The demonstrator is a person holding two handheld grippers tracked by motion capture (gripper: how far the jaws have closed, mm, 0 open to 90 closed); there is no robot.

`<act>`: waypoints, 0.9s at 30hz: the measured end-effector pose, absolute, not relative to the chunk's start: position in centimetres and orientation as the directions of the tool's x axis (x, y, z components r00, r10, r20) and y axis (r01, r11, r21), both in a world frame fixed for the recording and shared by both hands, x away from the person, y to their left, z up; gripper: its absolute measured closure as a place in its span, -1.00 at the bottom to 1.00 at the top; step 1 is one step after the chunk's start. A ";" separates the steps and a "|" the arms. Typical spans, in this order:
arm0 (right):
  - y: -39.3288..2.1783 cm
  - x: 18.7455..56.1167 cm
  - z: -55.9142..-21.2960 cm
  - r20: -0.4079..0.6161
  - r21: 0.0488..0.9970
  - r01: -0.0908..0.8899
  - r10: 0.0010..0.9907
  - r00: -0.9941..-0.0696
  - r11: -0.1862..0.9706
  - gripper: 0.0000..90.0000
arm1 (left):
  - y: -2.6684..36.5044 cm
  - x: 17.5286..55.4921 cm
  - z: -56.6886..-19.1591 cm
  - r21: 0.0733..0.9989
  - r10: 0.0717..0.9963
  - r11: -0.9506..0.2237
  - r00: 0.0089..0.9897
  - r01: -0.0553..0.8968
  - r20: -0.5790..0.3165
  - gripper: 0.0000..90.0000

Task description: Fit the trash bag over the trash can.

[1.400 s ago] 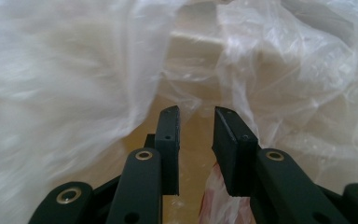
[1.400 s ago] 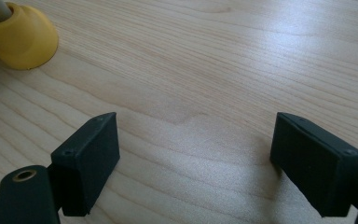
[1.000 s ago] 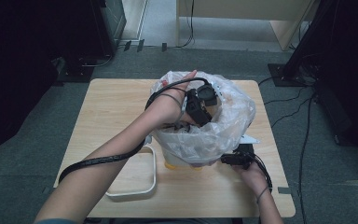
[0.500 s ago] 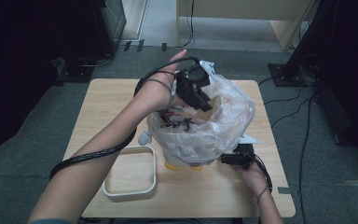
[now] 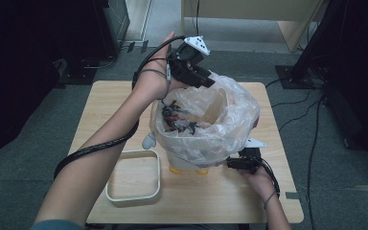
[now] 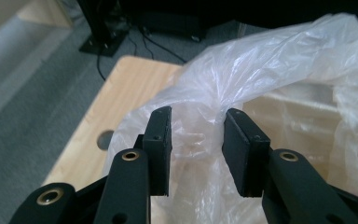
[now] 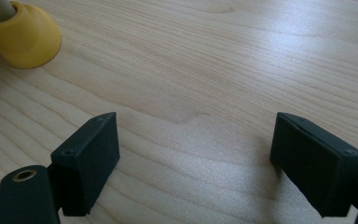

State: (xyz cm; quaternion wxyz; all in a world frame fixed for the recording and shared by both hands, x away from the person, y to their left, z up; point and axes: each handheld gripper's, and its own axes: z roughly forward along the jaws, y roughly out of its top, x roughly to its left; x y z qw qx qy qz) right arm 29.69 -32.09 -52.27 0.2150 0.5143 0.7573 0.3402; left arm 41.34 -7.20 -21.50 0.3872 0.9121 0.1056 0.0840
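High view: a wooden table [image 5: 124, 110] holds a clear plastic bag [image 5: 220, 120] lining a white bin with yellow feet; dark scraps lie inside the bag. The left gripper [image 5: 206, 80] is held above the bag's far rim, just at the plastic, its cable running down the forearm. Its jaws have just been opening. An empty white tray [image 5: 133, 194] sits on the table's near left, just beside the bin. The right gripper [image 5: 234, 164] rests low at the bag's near right side. Left gripper view: the left gripper [image 6: 196, 151] has its jaws apart with a narrow gap; a gathered fold of the bag [image 6: 261, 88] rises just beyond the gap, and the pads do not press on it, so the grip is released. Right gripper view: the right gripper [image 7: 193, 161] has its jaws spread wide over bare table [image 7: 214, 60], nothing between them; a yellow foot [image 7: 25, 37] stands at the upper left.
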 end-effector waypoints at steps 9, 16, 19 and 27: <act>-32.1 29.7 -52.3 0.024 0.737 0.632 0.925 -0.379 0.239 -0.66 | -5.8 41.3 -21.4 0.762 0.251 -0.629 0.968 0.151 0.016 0.31; -32.1 29.7 -52.3 0.024 0.737 0.632 0.925 -0.379 0.239 -0.66 | -3.5 40.4 -19.7 0.805 0.256 -0.571 0.967 0.158 -0.008 0.22; -32.1 29.7 -52.3 0.024 0.737 0.632 0.925 -0.379 0.240 -0.66 | -2.6 40.3 -19.8 0.823 0.258 -0.551 0.966 0.137 0.011 0.13; -32.1 29.7 -52.3 0.024 0.737 0.632 0.925 -0.379 0.240 -0.66 | -0.6 40.2 -20.8 0.824 0.279 -0.541 0.960 0.167 -0.011 -0.30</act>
